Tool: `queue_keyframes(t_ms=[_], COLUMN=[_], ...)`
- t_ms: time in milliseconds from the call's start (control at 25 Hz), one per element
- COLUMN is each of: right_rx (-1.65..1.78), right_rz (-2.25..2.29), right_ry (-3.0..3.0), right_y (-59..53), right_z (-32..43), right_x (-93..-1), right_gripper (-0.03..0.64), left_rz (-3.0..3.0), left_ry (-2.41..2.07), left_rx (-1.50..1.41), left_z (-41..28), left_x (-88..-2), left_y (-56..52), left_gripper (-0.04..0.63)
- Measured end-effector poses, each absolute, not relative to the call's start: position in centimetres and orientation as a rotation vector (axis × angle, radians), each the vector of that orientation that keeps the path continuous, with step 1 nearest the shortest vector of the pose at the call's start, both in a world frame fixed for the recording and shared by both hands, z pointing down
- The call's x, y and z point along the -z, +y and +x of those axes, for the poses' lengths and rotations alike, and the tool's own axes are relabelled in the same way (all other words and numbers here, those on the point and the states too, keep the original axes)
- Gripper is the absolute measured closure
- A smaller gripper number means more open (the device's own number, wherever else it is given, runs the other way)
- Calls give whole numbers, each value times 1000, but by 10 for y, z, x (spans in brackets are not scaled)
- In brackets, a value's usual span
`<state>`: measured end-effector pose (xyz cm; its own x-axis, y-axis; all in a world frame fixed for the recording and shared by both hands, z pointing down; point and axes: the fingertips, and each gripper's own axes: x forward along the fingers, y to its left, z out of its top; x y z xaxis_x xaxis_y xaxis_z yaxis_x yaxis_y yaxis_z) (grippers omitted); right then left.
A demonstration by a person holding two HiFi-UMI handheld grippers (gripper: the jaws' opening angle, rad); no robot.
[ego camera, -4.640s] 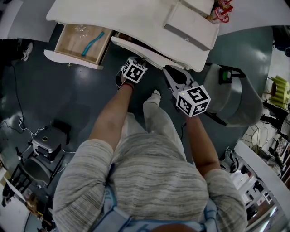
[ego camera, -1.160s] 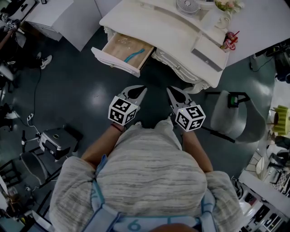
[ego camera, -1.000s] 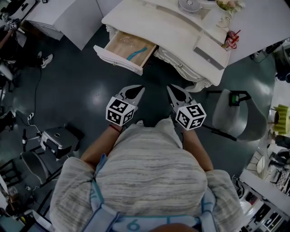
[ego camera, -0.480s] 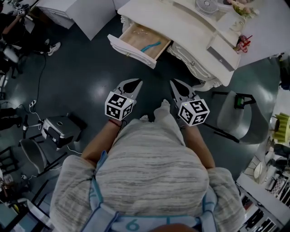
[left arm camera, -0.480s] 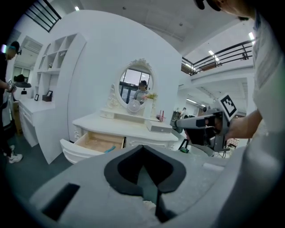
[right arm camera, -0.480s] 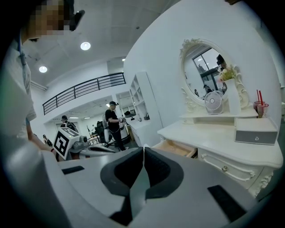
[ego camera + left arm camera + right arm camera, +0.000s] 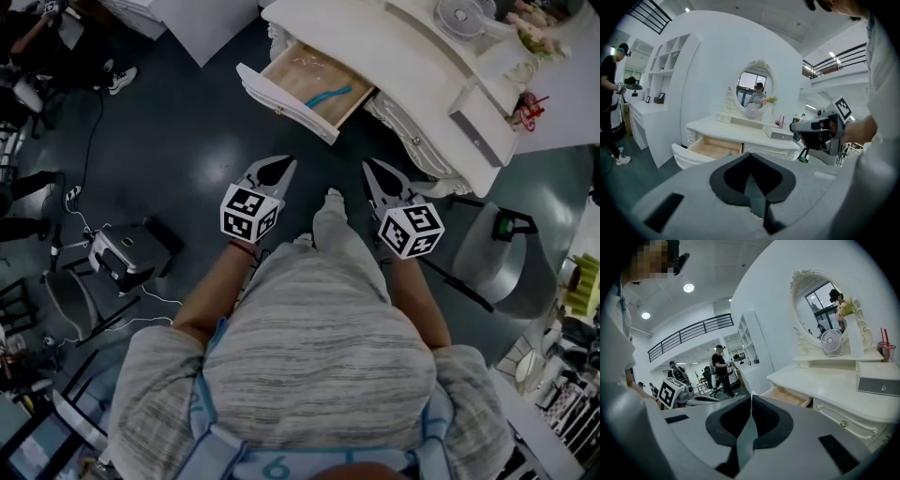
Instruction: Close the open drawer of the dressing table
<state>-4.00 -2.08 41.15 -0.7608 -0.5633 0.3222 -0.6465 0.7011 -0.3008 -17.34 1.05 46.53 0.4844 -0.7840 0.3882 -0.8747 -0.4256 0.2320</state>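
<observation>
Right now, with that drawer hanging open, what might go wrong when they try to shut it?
The drawer front looks curved, so the shut left gripper or right gripper, both short of it, might slip off or push it askew. The teal object lying inside could slide or jam under a hard shove.

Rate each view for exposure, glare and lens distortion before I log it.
Head view: dim overall, with a pale reflection of light on the dark floor; the open drawer reads clearly. Left gripper view: bright, strongly fisheyed, with black corners; the oval mirror is sharp. Right gripper view: the same curved distortion and dark corners, and the ceiling lamp is blown out.
</observation>
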Motion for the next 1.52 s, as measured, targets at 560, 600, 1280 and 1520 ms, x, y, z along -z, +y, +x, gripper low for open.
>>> queue_keyframes(t_ms=[560, 600, 1280, 1520], right_rx=[-600, -602, -570, -567], right_rz=[869, 862, 783, 766], right_ry=[-2690, -2690, -2671, -2669], right_y=[-80, -83, -130, -141], right_z=[-64, -65, -67, -72], right_x=[-427, -428, -450, -459], right_gripper=[606, 606, 604, 604], left_rz=[2245, 2237, 2083, 2044], left_ry=[-1425, -1427, -1434, -1412], left_rx=[-439, -449, -655, -728], left_z=[-207, -208, -231, -241], left_x=[-512, -515, -589, -614], left_y=[-52, -56, -113, -128], left_gripper=[578, 578, 554, 523])
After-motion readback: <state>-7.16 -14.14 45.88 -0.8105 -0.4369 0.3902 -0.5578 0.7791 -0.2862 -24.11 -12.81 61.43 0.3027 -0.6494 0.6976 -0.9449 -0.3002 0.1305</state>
